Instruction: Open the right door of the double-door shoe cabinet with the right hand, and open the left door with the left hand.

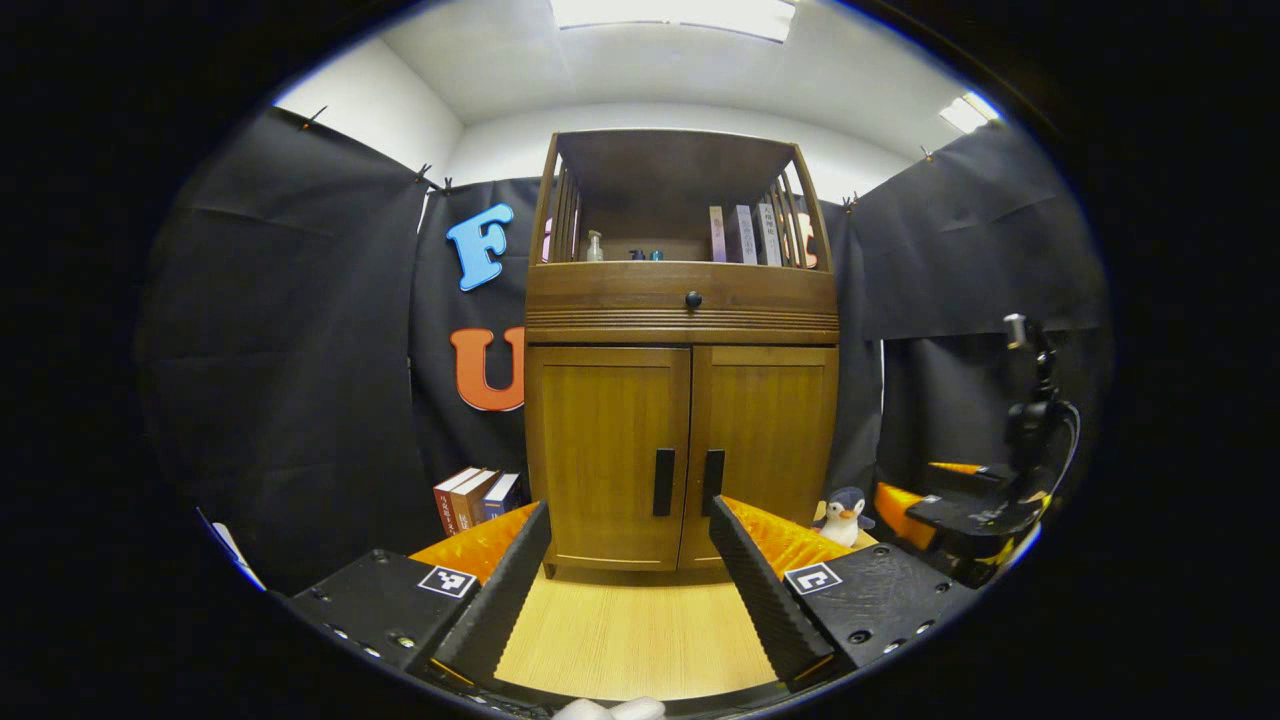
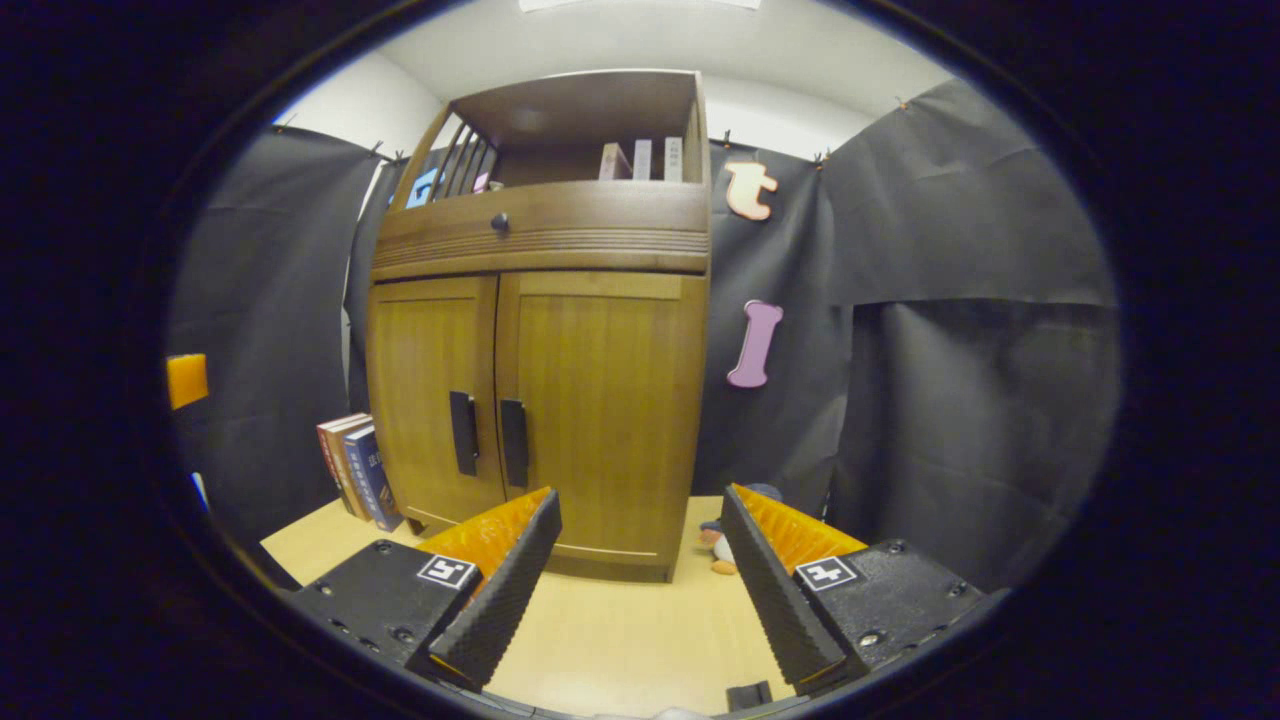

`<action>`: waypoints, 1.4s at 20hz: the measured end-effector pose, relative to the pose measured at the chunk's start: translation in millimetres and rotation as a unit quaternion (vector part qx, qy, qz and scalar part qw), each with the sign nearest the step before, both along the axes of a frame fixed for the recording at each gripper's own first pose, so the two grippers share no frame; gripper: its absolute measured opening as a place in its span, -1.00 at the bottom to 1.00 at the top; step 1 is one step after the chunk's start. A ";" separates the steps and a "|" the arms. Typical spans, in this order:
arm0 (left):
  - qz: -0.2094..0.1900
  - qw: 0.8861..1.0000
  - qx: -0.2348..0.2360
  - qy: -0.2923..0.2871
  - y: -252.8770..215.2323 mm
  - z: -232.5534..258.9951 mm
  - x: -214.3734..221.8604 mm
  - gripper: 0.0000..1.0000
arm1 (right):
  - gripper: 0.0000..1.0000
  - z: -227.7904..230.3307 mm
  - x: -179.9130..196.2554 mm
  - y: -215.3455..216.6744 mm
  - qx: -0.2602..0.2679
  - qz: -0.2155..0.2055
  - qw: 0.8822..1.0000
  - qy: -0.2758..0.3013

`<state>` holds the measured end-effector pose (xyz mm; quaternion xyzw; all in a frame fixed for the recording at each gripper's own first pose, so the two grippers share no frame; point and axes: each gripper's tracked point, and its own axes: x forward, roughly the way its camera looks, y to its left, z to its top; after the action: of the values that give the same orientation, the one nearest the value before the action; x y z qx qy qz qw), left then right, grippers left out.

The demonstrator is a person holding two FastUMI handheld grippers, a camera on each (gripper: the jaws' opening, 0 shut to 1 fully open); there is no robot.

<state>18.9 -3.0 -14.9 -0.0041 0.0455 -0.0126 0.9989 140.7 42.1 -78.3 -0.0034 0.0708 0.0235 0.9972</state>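
Note:
A wooden shoe cabinet stands ahead on a pale wood floor, both lower doors closed. The left door and right door each carry a dark vertical handle by the centre seam: left handle, right handle. My left gripper is open, short of the doors and centred on the seam. My right gripper is open too, facing the right door's outer part from a distance. The right gripper also appears far right in the left gripper view.
Several books stand on the floor left of the cabinet. A penguin toy sits at its right foot. A drawer with a round knob and an open shelf holding books and bottles top the doors. Black cloth walls surround.

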 end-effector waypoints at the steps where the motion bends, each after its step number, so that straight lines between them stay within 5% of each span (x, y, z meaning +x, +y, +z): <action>1: 0.007 1.000 0.004 -0.001 1.3 2.8 1.2 0.92 | 1.00 -8.9 18.8 10.6 0.002 0.008 1.000 0.008; 8: 0.073 0.997 0.021 -0.004 16.4 19.1 17.9 0.92 | 1.00 -48.6 137.2 86.1 0.021 0.068 0.996 0.043; 15: 0.145 0.988 0.055 0.016 28.0 18.5 27.3 0.92 | 0.94 -69.4 214.2 145.6 0.034 0.110 0.991 0.070; 24: 0.197 0.979 0.046 0.037 17.2 10.5 18.2 0.93 | 0.29 -71.2 239.1 174.2 0.042 0.129 0.988 0.079; 27: 0.206 0.977 0.038 0.029 12.1 15.2 11.8 0.93 | 0.11 -72.2 245.0 169.7 0.040 0.105 0.991 0.078; 28: 0.208 0.977 0.038 0.027 9.8 17.6 7.7 0.93 | -0.12 -71.6 243.5 168.0 0.042 0.103 0.991 0.079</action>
<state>26.6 6.8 2.8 0.0239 0.0709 0.1977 0.9774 384.2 210.0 -149.9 0.0328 0.1475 0.1290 0.9801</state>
